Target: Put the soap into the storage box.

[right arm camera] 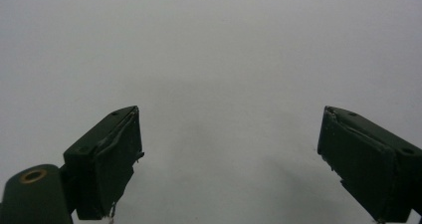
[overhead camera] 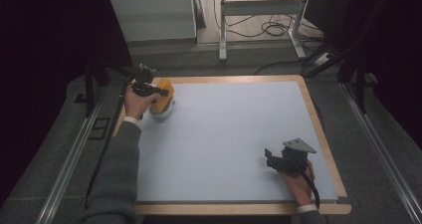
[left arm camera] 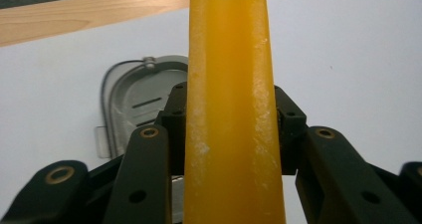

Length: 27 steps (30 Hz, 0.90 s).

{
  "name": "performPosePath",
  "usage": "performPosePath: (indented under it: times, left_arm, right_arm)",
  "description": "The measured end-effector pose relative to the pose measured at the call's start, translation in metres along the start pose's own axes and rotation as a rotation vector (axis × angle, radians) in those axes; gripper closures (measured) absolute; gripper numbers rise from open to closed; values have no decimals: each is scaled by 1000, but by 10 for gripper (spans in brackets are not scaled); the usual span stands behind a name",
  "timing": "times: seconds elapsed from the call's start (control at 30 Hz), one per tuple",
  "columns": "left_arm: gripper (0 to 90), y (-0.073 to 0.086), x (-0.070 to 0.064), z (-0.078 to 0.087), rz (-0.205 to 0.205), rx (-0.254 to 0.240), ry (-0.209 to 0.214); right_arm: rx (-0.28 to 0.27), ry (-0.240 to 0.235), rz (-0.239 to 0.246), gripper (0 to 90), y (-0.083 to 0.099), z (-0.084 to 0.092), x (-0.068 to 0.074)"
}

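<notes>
Nearest the camera we log a grey sleeve [overhead camera: 115, 176] rising along the near left edge.

Table [overhead camera: 326, 134]: wooden rim, pale blue mat [overhead camera: 229, 139] covering nearly all of it; the largest item.

Right gripper [overhead camera: 268, 158]: near right part of the mat, held by a hand at the near edge. We see its jaws standing wide apart with bare mat between them.

Left gripper [overhead camera: 161, 91]: far left corner of the mat. We see its jaws clamped on an orange sponge [left arm camera: 231, 109], one pad on each flat side.

Orange sponge: held up off the mat, directly over the dish.

White dish [overhead camera: 161, 110]: on the mat at the far left, below the sponge; metal-grey inside with a wire edge.
</notes>
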<state>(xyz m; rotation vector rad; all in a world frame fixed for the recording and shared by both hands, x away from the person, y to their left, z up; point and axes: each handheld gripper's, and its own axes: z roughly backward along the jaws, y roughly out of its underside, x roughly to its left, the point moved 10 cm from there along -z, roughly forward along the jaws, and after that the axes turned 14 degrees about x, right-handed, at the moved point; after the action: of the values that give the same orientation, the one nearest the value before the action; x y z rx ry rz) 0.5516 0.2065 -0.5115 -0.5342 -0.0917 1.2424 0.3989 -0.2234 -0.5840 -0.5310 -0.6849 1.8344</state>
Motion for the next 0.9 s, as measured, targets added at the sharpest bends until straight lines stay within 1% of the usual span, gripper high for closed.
performPosePath:
  times: [0.03,0.07,0.13,0.17,0.23,0.37,0.47,0.57,0.67,0.73,0.8,0.9]
  left_arm:
    - [610,-1,2,1,9,-3,-3]
    - [610,-1,5,1,9,-4,-10]
    - [610,-2,8,1,21,-4,-10]
    - [610,-2,10,1,18,-4,-18]
    - [610,-2,13,-1,30,0,-33]
    - [610,-2,16,-6,42,1,-28]
    - [611,-1,19,-13,62,4,-28]
    - [610,-1,21,-17,64,11,-19]
    - [610,-1,25,-21,73,15,-34]
    - [610,-1,26,-22,80,9,-26]
    - [610,0,27,-26,81,17,-29]
    - [610,-1,27,-29,92,16,-21]
  right_arm:
    - [1,0,1,104,0,0,0]
    - [0,-1,1,104,0,0,0]
    - [-1,-1,1,104,0,0,0]
    - [-1,-1,1,104,0,0,0]
    - [-2,-1,1,104,0,0,0]
    - [-3,-1,1,104,0,0,0]
    - [-4,-1,2,104,0,1,0]
    - [-5,-2,1,104,0,1,0]
    - [-4,-3,2,104,0,1,0]
    - [-4,-4,3,104,0,1,0]
    - [-4,-5,4,104,0,0,0]
    - [-5,-3,4,104,0,0,0]
